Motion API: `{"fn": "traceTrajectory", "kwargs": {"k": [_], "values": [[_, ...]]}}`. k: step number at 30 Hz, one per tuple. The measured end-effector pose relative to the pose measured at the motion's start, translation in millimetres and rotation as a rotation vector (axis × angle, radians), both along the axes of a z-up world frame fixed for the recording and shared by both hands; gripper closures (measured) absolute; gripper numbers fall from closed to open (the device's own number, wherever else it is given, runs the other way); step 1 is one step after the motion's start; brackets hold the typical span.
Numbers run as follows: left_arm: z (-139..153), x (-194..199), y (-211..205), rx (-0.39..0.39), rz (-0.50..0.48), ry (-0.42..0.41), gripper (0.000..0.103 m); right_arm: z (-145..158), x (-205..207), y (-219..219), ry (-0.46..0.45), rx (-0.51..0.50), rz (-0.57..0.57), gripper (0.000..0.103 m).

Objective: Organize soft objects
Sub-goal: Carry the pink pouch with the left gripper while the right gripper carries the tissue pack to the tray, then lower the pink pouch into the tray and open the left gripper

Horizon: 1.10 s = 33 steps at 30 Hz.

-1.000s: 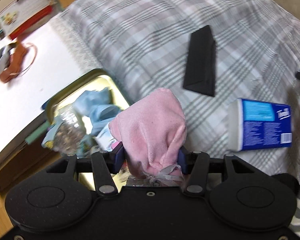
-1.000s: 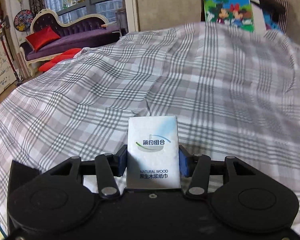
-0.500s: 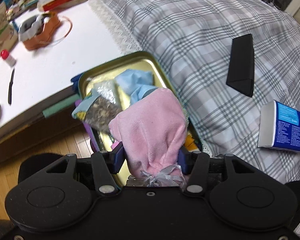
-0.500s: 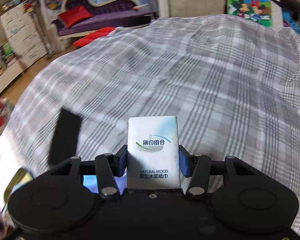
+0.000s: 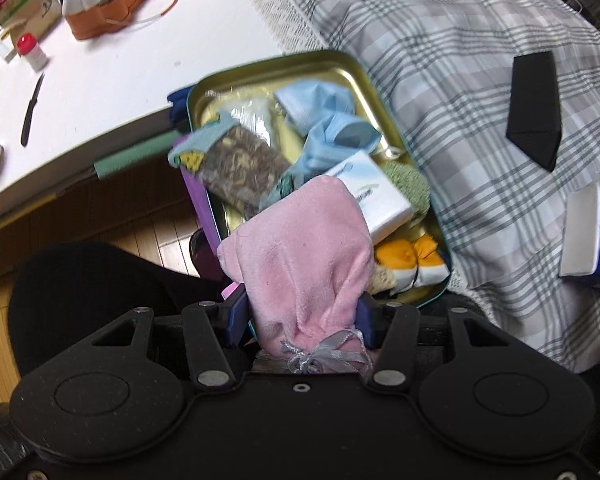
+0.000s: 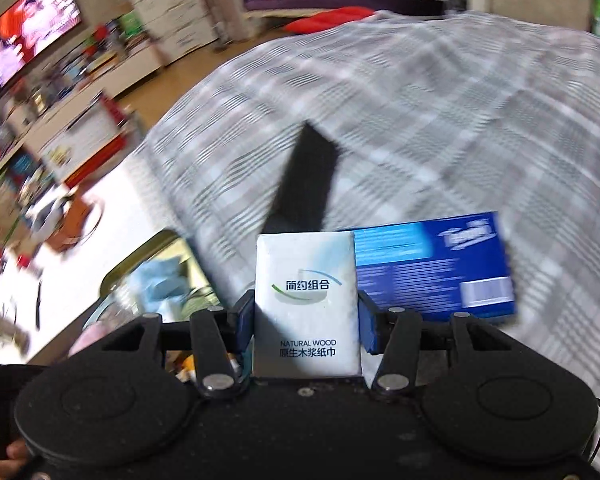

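My left gripper (image 5: 302,316) is shut on a pink velvet drawstring pouch (image 5: 300,256) and holds it above the near end of a gold metal tin (image 5: 340,58). The tin holds blue cloth (image 5: 324,116), a clear packet of dried bits (image 5: 240,160), a white tissue pack (image 5: 380,196), a green knit piece and an orange and white soft toy (image 5: 408,262). My right gripper (image 6: 306,320) is shut on a white tissue pack (image 6: 306,304) printed "NATURAL WOOD". The tin (image 6: 148,252) shows blurred at its lower left.
A blue Tempo tissue pack (image 6: 432,264) and a black folded case (image 6: 304,176) lie on the plaid bedspread (image 6: 460,120); both also show in the left wrist view (image 5: 596,240) (image 5: 534,108). A white table (image 5: 100,64) with a knife and an orange holder stands left.
My left gripper carried the pouch leftwards over the tin, so more of the tin shows. My right gripper swung left and down with its tissue pack; the blue pack, black case and tin came into view.
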<state>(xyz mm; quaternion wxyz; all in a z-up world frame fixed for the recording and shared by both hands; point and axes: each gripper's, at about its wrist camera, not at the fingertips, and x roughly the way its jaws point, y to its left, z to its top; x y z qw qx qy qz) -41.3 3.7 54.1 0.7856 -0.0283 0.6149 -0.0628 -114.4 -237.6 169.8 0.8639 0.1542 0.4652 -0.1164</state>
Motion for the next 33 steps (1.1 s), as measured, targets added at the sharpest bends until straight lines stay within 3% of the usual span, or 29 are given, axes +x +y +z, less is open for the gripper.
{"fn": "traceTrajectory", "kwargs": {"k": [10,15,22,25,27,31,33], "values": [[-39,-12,-8,0.032,-0.021,0.023,0.052,-22,42,53,0.064,0.001,0.119,0.053],[-48,-6,-4,0.048,0.005,0.023,0.052,-33,66,73,0.095,-0.012,0.155,0.053],[-55,3,-15,0.081,-0.031,-0.013,0.051,-42,97,97,0.124,-0.045,0.198,0.053],[-56,1,-18,0.086,-0.058,-0.059,0.047,-46,110,107,0.135,-0.055,0.212,0.053],[-56,1,-18,0.073,-0.069,-0.079,0.039,-48,118,113,0.141,-0.060,0.222,0.053],[-55,0,-19,0.039,-0.085,-0.109,0.037,-57,132,125,0.162,-0.064,0.243,0.053],[-53,-2,-21,0.026,-0.098,-0.122,0.030,-61,139,131,0.172,-0.065,0.251,0.053]]}}
